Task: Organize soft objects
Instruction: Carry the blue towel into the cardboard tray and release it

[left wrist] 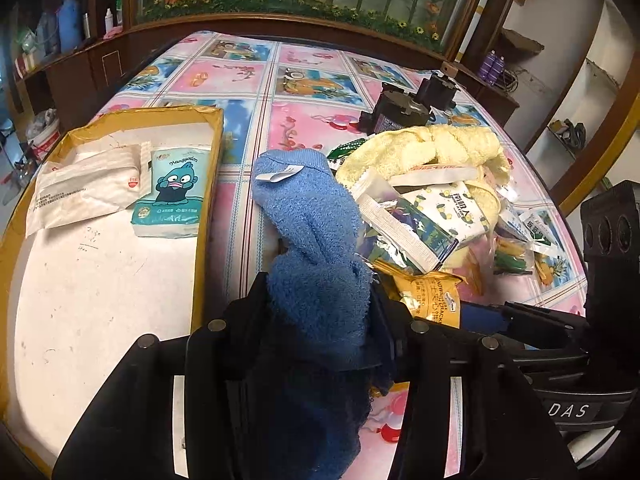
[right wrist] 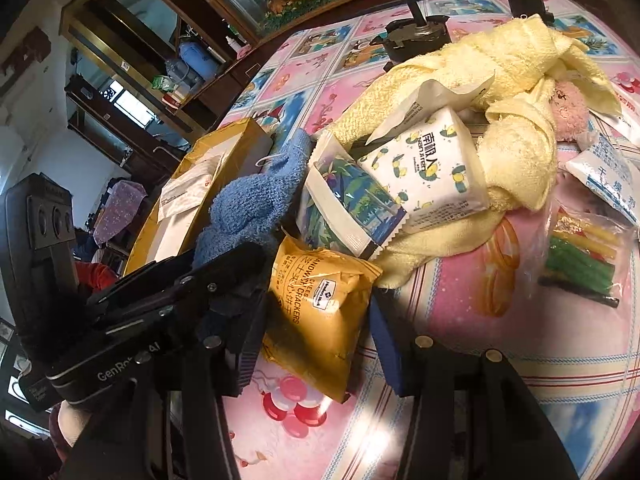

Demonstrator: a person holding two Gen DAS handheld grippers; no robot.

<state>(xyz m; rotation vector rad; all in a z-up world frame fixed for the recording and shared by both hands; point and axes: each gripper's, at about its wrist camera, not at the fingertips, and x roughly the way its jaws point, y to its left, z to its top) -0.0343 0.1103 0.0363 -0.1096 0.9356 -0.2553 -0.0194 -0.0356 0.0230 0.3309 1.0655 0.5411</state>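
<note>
Box [left wrist: 208,184] holding tissue pack [left wrist: 170,196], left gripper [left wrist: 320,320] clamped on blue towel [left wrist: 308,216], right gripper [right wrist: 316,320] apart around cracker packet [right wrist: 316,304].

Blue towel clamped in the left hand-held gripper [left wrist: 320,312]

The blue towel [left wrist: 312,232] rises between the pads, beside an open cardboard box [left wrist: 208,184] holding a tissue pack [left wrist: 172,196]; a yellow towel [left wrist: 424,148] lies under snack packets.
</note>
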